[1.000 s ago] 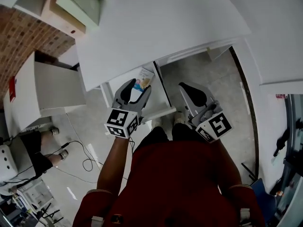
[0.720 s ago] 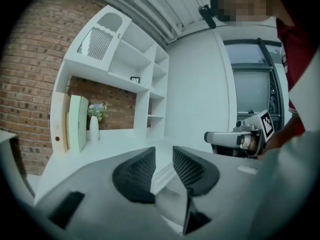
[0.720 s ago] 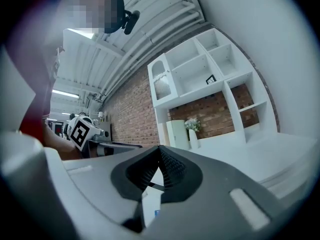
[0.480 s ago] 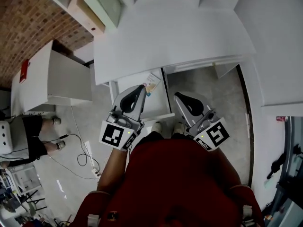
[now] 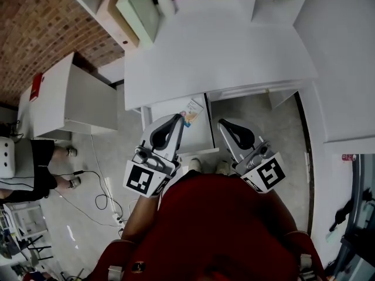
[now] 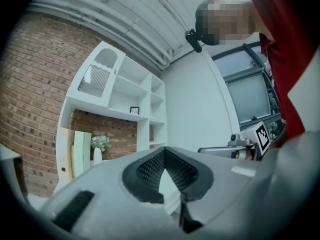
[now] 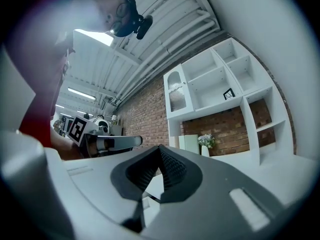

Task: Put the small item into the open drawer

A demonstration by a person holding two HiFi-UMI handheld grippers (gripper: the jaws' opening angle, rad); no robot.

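At the far right corner of the open white drawer (image 5: 200,134) lies the small colourful flat packet (image 5: 192,109), likely why the grey left gripper (image 5: 177,120) and right gripper (image 5: 223,124) hover above, jaws pressed together on nothing.

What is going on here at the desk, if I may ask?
A person in a red top holds tongs in each hand by the open drawer under the white desk. A small colourful item lies in the drawer, near its back. The left tongs and right tongs are both shut and empty.
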